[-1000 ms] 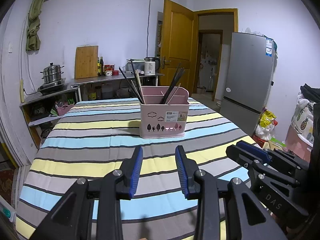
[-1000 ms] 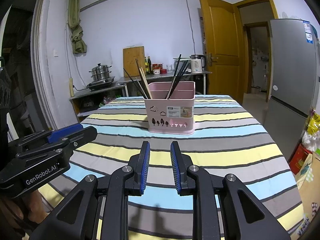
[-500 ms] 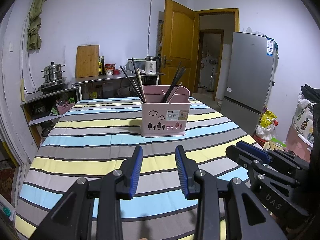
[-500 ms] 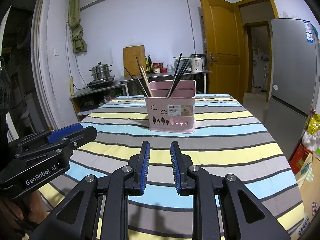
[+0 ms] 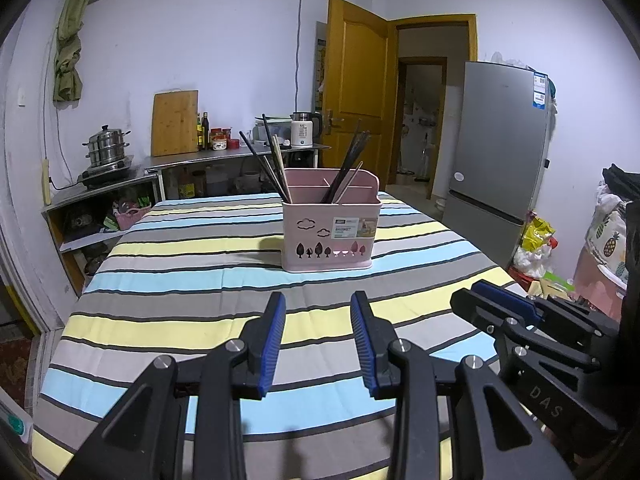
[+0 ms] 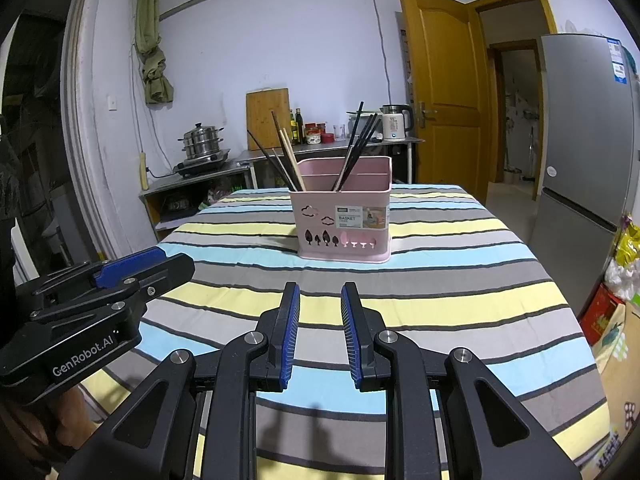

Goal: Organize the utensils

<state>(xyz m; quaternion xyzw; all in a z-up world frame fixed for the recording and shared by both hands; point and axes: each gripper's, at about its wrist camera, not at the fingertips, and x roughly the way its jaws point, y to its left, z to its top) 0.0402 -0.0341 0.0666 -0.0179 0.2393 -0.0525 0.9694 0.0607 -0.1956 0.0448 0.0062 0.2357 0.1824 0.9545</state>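
A pink utensil basket point(image 5: 330, 236) stands on the striped tablecloth point(image 5: 192, 280), also in the right wrist view point(image 6: 343, 220). Several dark and light chopsticks point(image 5: 276, 168) lean in its left compartment and more dark ones point(image 5: 348, 168) in its right; they also show in the right wrist view point(image 6: 288, 160). My left gripper point(image 5: 318, 308) is open and empty, hovering over the near table. My right gripper point(image 6: 319, 298) is open and empty, beside it. Each gripper shows in the other's view: the right one point(image 5: 520, 320), the left one point(image 6: 120, 276).
A steel counter point(image 5: 224, 156) with a steamer pot point(image 5: 106, 152), cutting board and kettle point(image 5: 302, 134) stands behind the table. A grey fridge point(image 5: 500, 148) and an open wooden door point(image 5: 356, 92) are at the right. Bags lie on the floor at right.
Both views have shifted slightly, with the basket sitting a little lower and nearer in frame. Both grippers stay open and empty.
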